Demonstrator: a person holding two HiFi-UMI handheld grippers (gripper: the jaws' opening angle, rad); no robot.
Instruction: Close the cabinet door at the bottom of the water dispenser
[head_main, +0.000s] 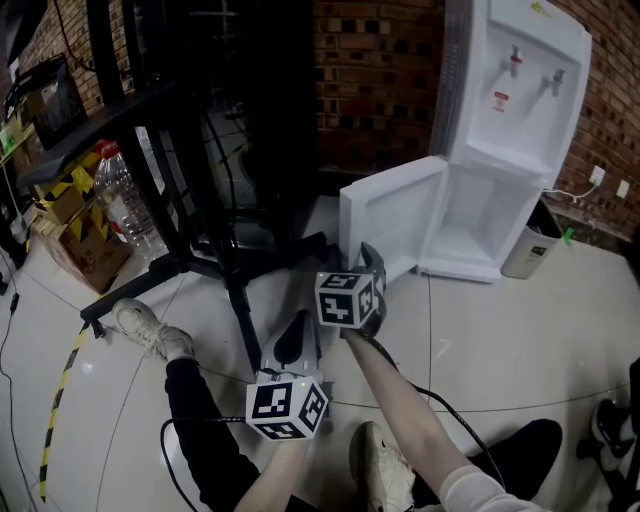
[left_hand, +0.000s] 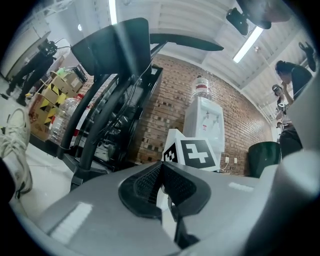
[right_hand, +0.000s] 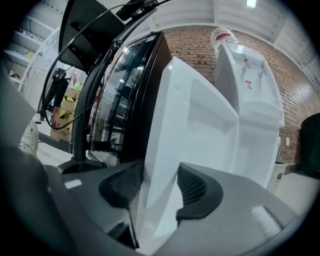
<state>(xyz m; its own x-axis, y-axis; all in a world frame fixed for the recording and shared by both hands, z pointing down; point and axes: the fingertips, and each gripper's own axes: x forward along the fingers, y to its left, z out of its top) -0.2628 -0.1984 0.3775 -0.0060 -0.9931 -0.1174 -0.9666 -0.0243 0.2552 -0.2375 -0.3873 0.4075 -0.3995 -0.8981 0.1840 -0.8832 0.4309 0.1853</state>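
The white water dispenser (head_main: 510, 90) stands against the brick wall, and its bottom cabinet door (head_main: 395, 215) is swung wide open to the left. My right gripper (head_main: 372, 262) is at the door's free edge. In the right gripper view the door's edge (right_hand: 190, 125) runs between the two pads, and both press on it. My left gripper (head_main: 296, 338) hovers low over the floor behind the right one, shut with nothing in it (left_hand: 161, 172). It looks toward the right gripper's marker cube (left_hand: 192, 152) and the dispenser (left_hand: 205, 120).
A black stand (head_main: 230, 250) with splayed legs rises just left of the door. Water bottles (head_main: 125, 200) and cardboard boxes (head_main: 80, 240) sit at far left. A small white bin (head_main: 530, 245) stands right of the dispenser. A cable (head_main: 440, 400) crosses the floor.
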